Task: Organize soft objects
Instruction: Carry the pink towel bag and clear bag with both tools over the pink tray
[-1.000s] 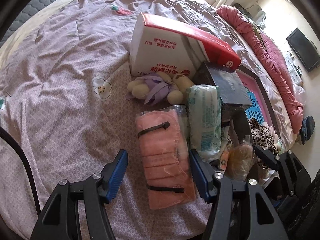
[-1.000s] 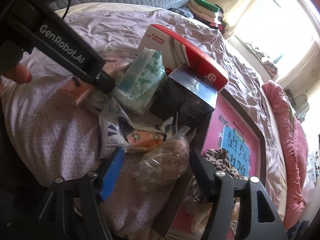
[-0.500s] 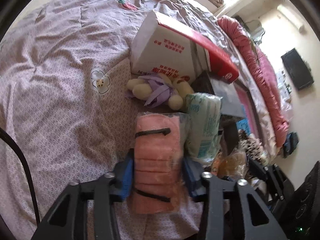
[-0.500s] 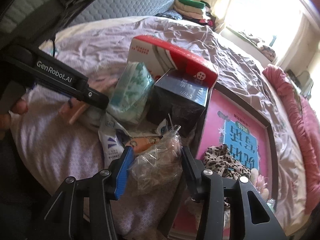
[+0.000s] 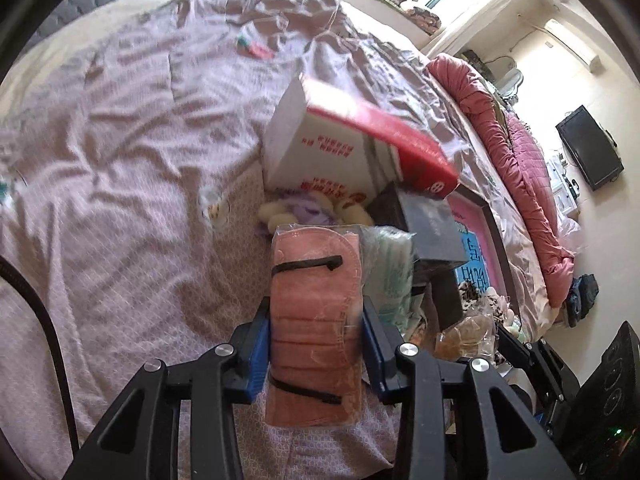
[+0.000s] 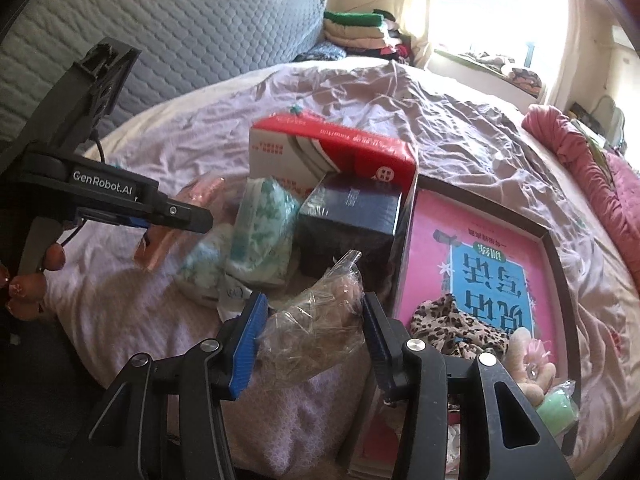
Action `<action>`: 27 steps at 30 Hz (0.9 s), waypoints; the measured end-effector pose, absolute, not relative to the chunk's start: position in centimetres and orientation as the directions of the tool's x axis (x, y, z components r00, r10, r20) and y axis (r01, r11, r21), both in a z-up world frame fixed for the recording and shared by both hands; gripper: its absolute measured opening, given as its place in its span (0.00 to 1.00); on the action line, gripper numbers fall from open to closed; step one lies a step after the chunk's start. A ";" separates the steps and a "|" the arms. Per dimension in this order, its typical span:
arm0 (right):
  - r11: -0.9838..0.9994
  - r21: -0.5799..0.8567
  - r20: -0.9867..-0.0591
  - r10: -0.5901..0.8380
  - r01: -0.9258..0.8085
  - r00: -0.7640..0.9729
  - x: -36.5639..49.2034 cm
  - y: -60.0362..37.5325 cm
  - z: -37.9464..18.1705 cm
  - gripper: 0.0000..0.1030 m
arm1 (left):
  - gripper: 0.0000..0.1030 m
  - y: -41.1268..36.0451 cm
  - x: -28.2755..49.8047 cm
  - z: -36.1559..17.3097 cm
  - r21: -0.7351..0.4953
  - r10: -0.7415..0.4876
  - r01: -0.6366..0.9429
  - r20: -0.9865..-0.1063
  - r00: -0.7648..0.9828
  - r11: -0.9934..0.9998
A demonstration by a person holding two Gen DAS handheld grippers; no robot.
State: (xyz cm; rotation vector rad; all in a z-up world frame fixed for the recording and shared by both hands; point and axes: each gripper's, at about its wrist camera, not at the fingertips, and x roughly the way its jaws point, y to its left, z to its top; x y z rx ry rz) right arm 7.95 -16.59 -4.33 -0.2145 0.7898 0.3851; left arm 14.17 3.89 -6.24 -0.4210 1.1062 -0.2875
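Note:
My left gripper (image 5: 316, 344) is shut on a clear pack of pink face masks (image 5: 316, 300) and holds it above the bed. The pack also shows in the right wrist view (image 6: 200, 196), with the left gripper (image 6: 188, 218) around it. My right gripper (image 6: 312, 340) is shut on a crinkly clear bag with brown contents (image 6: 320, 324), also seen in the left wrist view (image 5: 466, 330). A green-patterned tissue pack (image 6: 264, 232) lies beside the masks. A leopard-print cloth (image 6: 452, 324) and small plush items (image 6: 528, 356) lie in the pink-lined tray (image 6: 556, 248).
A red and white carton (image 5: 348, 148) and a dark box (image 6: 352, 216) stand on the mauve bedspread (image 5: 120, 160). A small plush toy (image 5: 312, 208) lies before the carton. A rolled pink quilt (image 5: 520, 168) lines the far edge. A grey headboard (image 6: 180, 32) is behind.
Both grippers closed from open: the left onto the mask pack, the right onto the clear bag. Both have lifted their items slightly from the bed.

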 end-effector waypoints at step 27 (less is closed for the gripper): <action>0.979 0.050 -0.574 0.189 -0.196 0.797 6.1 -26.0 2.1 0.48 | 0.39 -5.2 10.8 -0.1 -0.383 -0.447 0.232 -0.735 0.510 0.894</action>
